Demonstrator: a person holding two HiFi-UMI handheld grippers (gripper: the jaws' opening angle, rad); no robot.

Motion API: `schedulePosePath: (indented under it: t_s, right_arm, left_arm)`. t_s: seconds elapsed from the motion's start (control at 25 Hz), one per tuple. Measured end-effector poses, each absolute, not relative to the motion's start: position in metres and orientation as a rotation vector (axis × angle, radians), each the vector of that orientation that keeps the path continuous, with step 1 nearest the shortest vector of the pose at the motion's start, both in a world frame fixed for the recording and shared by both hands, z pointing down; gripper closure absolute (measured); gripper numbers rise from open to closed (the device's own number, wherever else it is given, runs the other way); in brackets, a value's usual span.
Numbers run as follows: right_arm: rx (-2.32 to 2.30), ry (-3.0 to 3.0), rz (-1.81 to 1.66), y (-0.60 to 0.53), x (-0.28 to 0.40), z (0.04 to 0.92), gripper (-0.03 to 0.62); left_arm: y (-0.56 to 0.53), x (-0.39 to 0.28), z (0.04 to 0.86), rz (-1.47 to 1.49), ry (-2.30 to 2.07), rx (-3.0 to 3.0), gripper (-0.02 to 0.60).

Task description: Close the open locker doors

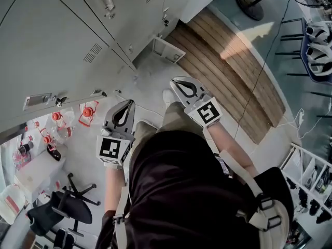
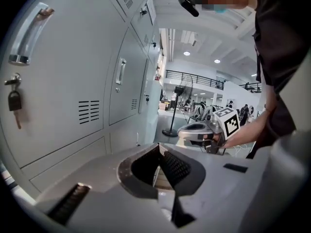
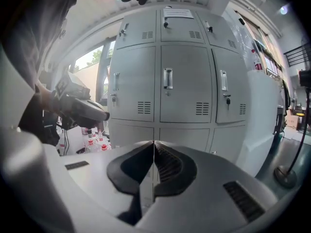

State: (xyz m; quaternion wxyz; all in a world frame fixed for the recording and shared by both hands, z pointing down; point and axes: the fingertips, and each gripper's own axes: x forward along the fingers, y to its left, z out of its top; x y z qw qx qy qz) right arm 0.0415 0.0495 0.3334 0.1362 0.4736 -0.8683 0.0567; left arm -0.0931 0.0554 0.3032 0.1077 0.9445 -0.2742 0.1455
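Note:
The grey lockers (image 1: 62,40) fill the upper left of the head view. Every door that faces the right gripper view, such as the middle door (image 3: 182,84), is shut. A grey panel (image 1: 168,50) juts out at the lockers' foot by the floor. My left gripper (image 1: 128,104) hangs in the air short of the lockers, its jaws together and empty (image 2: 157,147). My right gripper (image 1: 175,81) is held a little further on, also away from the doors, jaws together with nothing between them (image 3: 153,142). A padlock (image 2: 13,101) hangs on the nearest door in the left gripper view.
Several red-capped bottles (image 1: 57,123) stand on the floor left of the lockers, by a white table (image 1: 36,173) and a black office chair (image 1: 67,206). A wood-patterned strip (image 1: 233,71) runs along the floor at right. A fan stand (image 2: 171,130) is further down the aisle.

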Motion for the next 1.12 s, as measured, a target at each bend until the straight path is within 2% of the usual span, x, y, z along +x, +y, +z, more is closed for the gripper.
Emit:
schedulePosePath:
  t_s: [0.48,1.12]
  right_arm:
    - [1.274,-2.427,0.287,-0.018,0.121,0.438,0.576]
    - [1.102,-2.233,0.462,-0.067,0.191,0.59,0.576]
  left_arm:
    - [0.014,-0.061,0.34,0.62,-0.964,2.581,0.575]
    - [0.001,-0.026,0.377,0.687,-1.084,2.393,0.575]
